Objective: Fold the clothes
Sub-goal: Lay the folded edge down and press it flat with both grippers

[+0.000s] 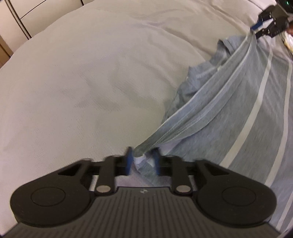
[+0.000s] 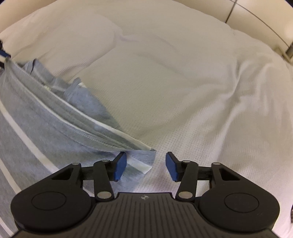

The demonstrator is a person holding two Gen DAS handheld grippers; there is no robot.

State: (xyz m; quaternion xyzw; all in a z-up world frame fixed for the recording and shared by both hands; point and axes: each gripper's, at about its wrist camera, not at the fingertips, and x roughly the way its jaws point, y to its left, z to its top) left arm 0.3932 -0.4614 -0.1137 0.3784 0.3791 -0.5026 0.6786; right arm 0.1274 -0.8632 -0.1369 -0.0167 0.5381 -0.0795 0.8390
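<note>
Left tongs (image 1: 142, 161) clenched on a bunched corner of the grey striped garment (image 1: 238, 113), which is stretched across the white bed (image 1: 82, 82). Right tongs (image 2: 146, 165) released over its other corner. Pale cabinet panels (image 1: 45, 11) seen behind.

White textured bedspread (image 2: 183, 91), cream panelled wall (image 1: 36, 12) behind
</note>
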